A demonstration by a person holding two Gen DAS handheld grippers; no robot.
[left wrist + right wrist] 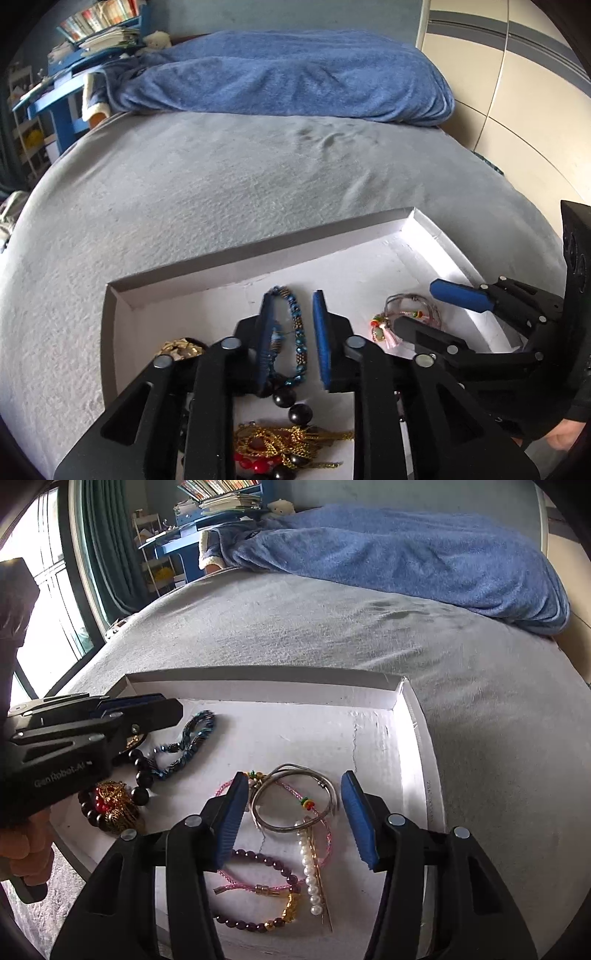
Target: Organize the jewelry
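Evidently the sorting is midway: a shallow white tray (410,716) sits on the grey bed (332,627), presumably so loose pieces cannot sink into the soft cover, and the jewelry lies in two loose groups inside it. On the tray's left side, the left gripper (293,332) hangs low with its jaws moderately apart, straddling a blue bracelet (297,328) without pressing on it; this looks like lining up for a pick, not a hold. Just nearer the camera lie black beads (291,402) and a gold chain piece (291,443), touching one another in a heap, which could snag if the bracelet is lifted carelessly. On the tray's right side, the right gripper (293,812) is spread wide and empty above a silver bangle (295,797), which overlaps a pink cord (284,886). A pearl pin (310,871) and a purple bracelet (258,890) lie close by, all touching or crossing. Wide jaws suit the bangle's broad ring.
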